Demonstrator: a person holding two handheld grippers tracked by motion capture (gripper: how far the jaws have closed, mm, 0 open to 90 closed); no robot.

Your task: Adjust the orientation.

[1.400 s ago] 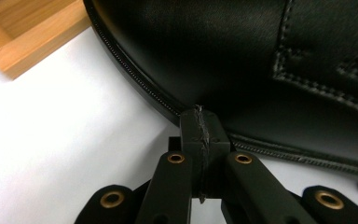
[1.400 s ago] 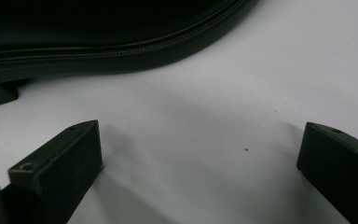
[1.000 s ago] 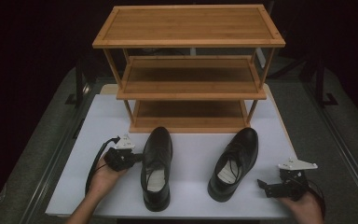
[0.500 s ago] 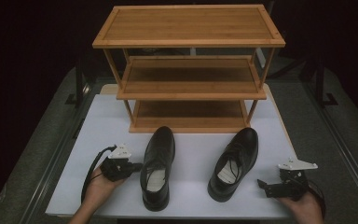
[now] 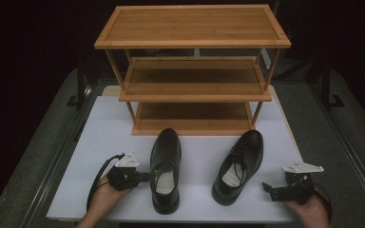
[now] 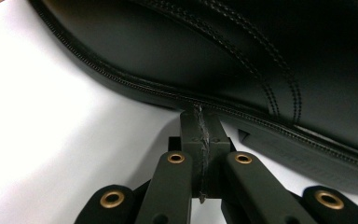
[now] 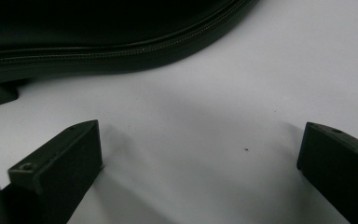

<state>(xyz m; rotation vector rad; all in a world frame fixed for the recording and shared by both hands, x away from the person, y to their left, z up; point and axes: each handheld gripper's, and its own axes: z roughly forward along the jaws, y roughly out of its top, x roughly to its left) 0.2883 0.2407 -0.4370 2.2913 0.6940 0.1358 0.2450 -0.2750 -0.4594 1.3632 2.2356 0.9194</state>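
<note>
This looks like a test room or lab set up for recording, not a home. A white table (image 5: 100, 123) stands in the middle of the frame with a wooden shoe rack (image 5: 192, 71) at its far end. All around it the room is dark, and black stands (image 5: 78, 83) rise from a grey floor (image 5: 43, 142) at the left and right edges.
</note>
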